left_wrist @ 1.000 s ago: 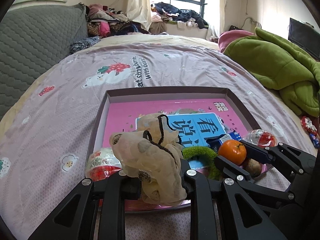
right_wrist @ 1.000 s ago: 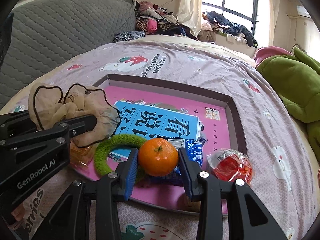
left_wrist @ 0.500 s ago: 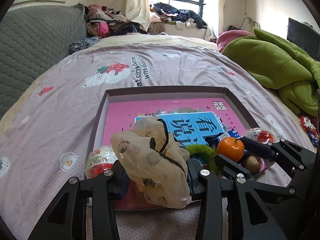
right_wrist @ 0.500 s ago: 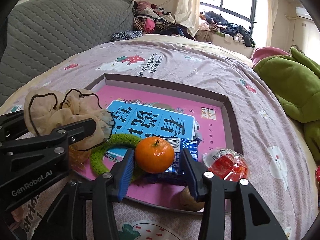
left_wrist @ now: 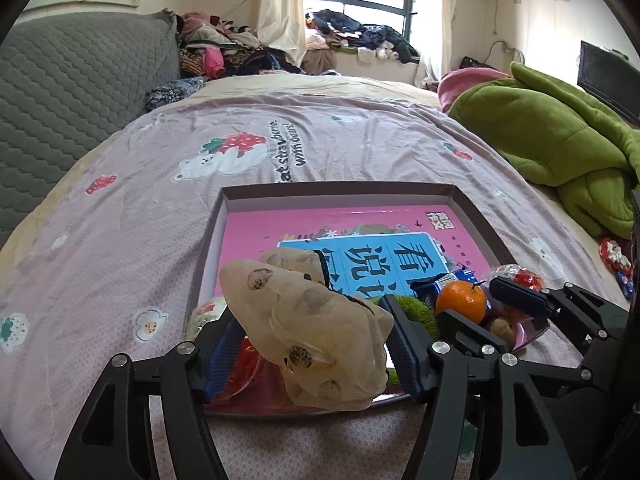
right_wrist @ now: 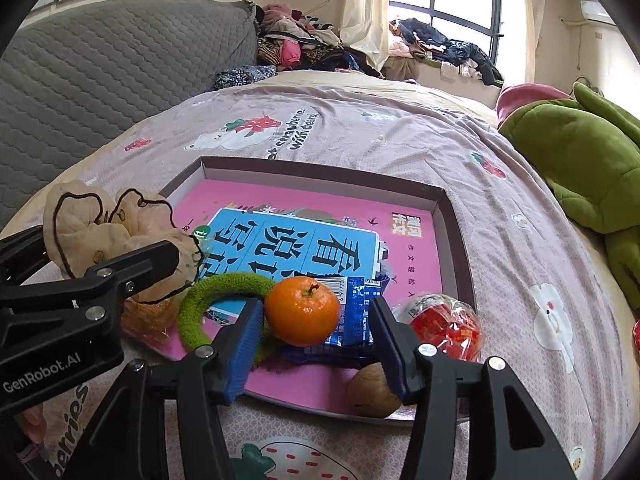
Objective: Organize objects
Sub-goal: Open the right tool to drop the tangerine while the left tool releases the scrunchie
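A beige spotted scrunchie (left_wrist: pixel 312 332) slumps over the near edge of the brown-rimmed tray (left_wrist: pixel 340 190) between the jaws of my left gripper (left_wrist: pixel 314 320). Those jaws are opening and the left pad stands off the fabric. In the right wrist view an orange (right_wrist: pixel 302 310) rests on a blue snack packet (right_wrist: pixel 356 312) inside the tray (right_wrist: pixel 320 170). My right gripper (right_wrist: pixel 316 308) brackets it with opening jaws, and the right pad is apart from the fruit. A green hair tie (right_wrist: pixel 224 284) lies beside the orange.
The tray holds a pink book (right_wrist: pixel 400 240) under a blue one (right_wrist: pixel 296 240), a red wrapped ball (right_wrist: pixel 444 324) and a walnut (right_wrist: pixel 372 390). A green blanket (left_wrist: pixel 560 140) lies right, a grey headboard (left_wrist: pixel 60 92) left. Wrapped sweets (left_wrist: pixel 616 256) lie on the bedspread.
Both pairs of jaws have spread apart. The scrunchie has sagged from an upright bunch down onto the tray's near edge, and the orange has come free of the right pads.
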`<control>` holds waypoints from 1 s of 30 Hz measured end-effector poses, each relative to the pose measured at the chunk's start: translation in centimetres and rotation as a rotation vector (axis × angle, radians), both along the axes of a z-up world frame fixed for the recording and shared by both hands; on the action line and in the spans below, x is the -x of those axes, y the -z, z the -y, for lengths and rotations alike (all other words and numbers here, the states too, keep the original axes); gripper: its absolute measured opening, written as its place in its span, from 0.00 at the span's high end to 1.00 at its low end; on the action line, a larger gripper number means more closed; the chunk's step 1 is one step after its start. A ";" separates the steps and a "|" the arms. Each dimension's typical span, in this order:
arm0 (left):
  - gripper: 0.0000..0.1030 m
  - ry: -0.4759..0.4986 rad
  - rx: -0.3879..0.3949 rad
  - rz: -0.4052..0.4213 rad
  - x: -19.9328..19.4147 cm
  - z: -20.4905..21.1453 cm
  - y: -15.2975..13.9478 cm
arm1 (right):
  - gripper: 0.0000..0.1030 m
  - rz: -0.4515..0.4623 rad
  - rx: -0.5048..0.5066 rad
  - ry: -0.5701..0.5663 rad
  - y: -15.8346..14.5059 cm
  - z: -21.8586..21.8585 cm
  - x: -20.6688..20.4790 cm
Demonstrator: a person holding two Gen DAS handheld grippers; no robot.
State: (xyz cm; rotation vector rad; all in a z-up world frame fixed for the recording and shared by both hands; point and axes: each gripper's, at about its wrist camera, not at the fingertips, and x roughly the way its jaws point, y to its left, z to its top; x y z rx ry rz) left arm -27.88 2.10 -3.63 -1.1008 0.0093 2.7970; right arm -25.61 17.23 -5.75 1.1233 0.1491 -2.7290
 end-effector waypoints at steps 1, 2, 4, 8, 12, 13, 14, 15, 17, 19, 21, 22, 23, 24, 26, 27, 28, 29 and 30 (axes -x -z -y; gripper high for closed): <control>0.34 -0.001 0.002 -0.001 0.0 0.0 0.0 | 0.47 -0.001 0.003 0.002 -0.1 -0.1 0.0; 0.34 -0.001 0.004 -0.001 -0.1 0.0 -0.1 | 0.47 -0.002 0.006 0.002 -0.1 -0.1 0.1; 0.34 -0.002 0.000 -0.002 -0.1 0.0 -0.3 | 0.45 -0.001 0.012 0.006 -0.3 -0.2 0.2; 0.34 -0.005 0.000 0.002 -0.1 0.1 -0.6 | 0.45 0.003 0.019 0.011 -0.6 -0.3 0.4; 0.33 -0.007 -0.003 0.003 -0.2 0.2 -1.1 | 0.45 0.005 0.024 0.017 -0.8 -0.6 0.5; 0.33 -0.010 -0.001 0.003 -0.2 0.2 -1.2 | 0.45 0.005 0.027 0.020 -0.9 -0.8 0.6; 0.32 -0.011 0.001 0.004 -0.2 0.2 -1.4 | 0.44 0.004 0.030 0.024 -1.1 -0.9 0.7; 0.31 -0.014 0.002 0.005 -0.2 0.2 -1.6 | 0.44 0.003 0.033 0.025 -1.3 -1.0 0.7; 0.28 -0.021 0.006 0.002 -0.2 0.3 -2.1 | 0.44 0.002 0.036 0.028 -1.7 -1.2 0.9; 0.27 -0.027 0.012 -0.006 -0.3 0.3 -2.8 | 0.44 -0.001 0.036 0.031 -2.3 -1.4 1.0; 0.27 -0.034 0.015 -0.014 -0.4 0.4 -3.6 | 0.44 -0.003 0.037 0.033 -2.9 -1.7 1.1; 0.27 -0.037 0.014 -0.018 -0.5 0.4 -4.0 | 0.44 -0.008 0.035 0.037 -3.3 -1.8 1.1; 0.27 -0.039 0.014 -0.023 -0.5 0.4 -4.5 | 0.44 -0.017 0.035 0.043 -3.8 -2.1 1.2; 0.27 -0.040 0.015 -0.026 -0.6 0.4 -4.8 | 0.44 -0.018 0.034 0.043 -4.1 -2.2 1.2; 0.27 -0.042 0.016 -0.037 -0.8 0.3 -5.7 | 0.44 -0.020 0.030 0.047 -4.8 -2.3 1.4; 0.27 -0.040 0.016 -0.040 -0.9 0.3 -5.9 | 0.44 -0.025 0.025 0.045 -5.1 -2.5 1.3; 0.27 -0.041 0.017 -0.044 -1.0 0.3 -6.2 | 0.44 -0.032 0.018 0.045 -5.6 -2.5 1.2; 0.27 -0.044 0.019 -0.048 -1.1 0.3 -6.4 | 0.44 -0.038 0.013 0.046 -5.9 -2.6 1.2; 0.27 -0.046 0.017 -0.049 -1.2 0.3 -6.6 | 0.44 -0.042 0.012 0.045 -6.2 -2.6 1.1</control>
